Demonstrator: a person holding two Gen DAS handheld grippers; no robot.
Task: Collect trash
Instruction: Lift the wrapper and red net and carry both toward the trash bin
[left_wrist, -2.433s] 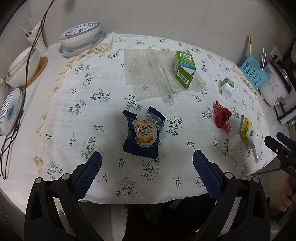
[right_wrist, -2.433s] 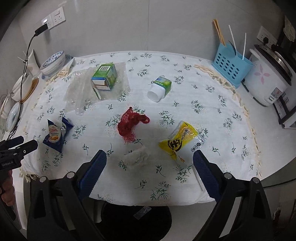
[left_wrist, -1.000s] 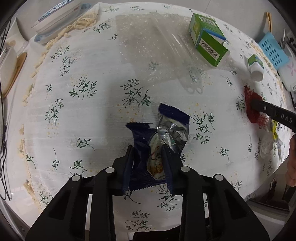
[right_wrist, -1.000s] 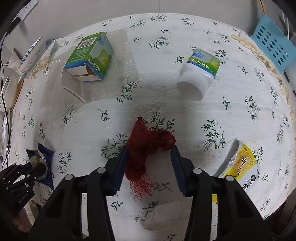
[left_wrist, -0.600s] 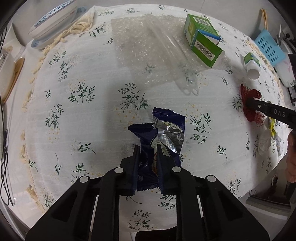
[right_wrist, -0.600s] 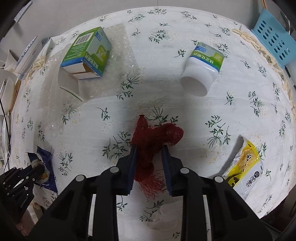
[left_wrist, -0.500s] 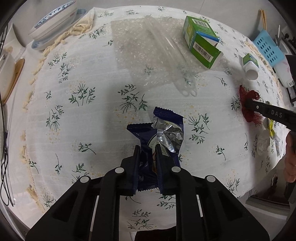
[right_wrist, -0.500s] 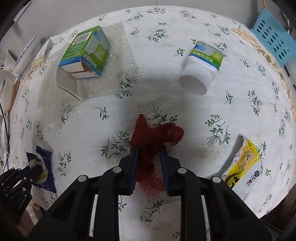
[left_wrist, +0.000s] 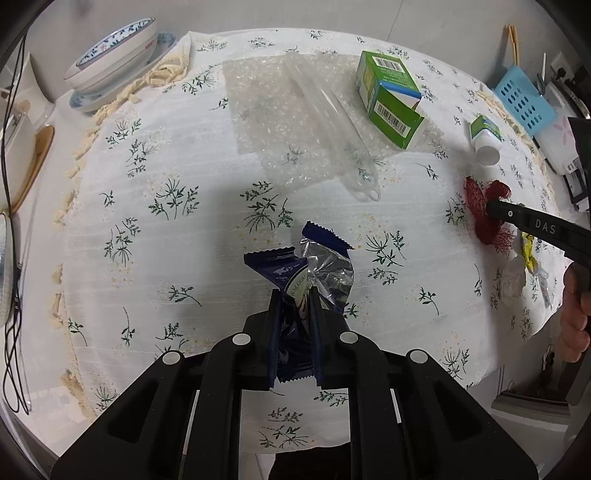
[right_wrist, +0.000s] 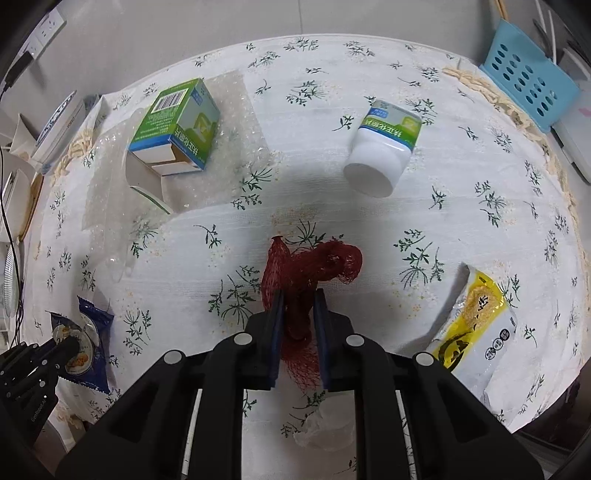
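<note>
Left wrist view: the left gripper (left_wrist: 294, 295) clamps the blue snack wrapper (left_wrist: 317, 271) at lower centre, its lower half hidden between the pads. Right wrist view: the right gripper (right_wrist: 298, 295) pinches the red mesh bag (right_wrist: 308, 267) at centre; the yellow packet (right_wrist: 476, 325) (barely visible in the other view) lies lower right.

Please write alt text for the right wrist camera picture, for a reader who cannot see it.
The right gripper is shut on a red mesh net lying on a floral tablecloth. Around it lie a green carton, a white bottle on its side and a yellow snack packet. At far left, the left gripper holds a blue snack wrapper.
</note>
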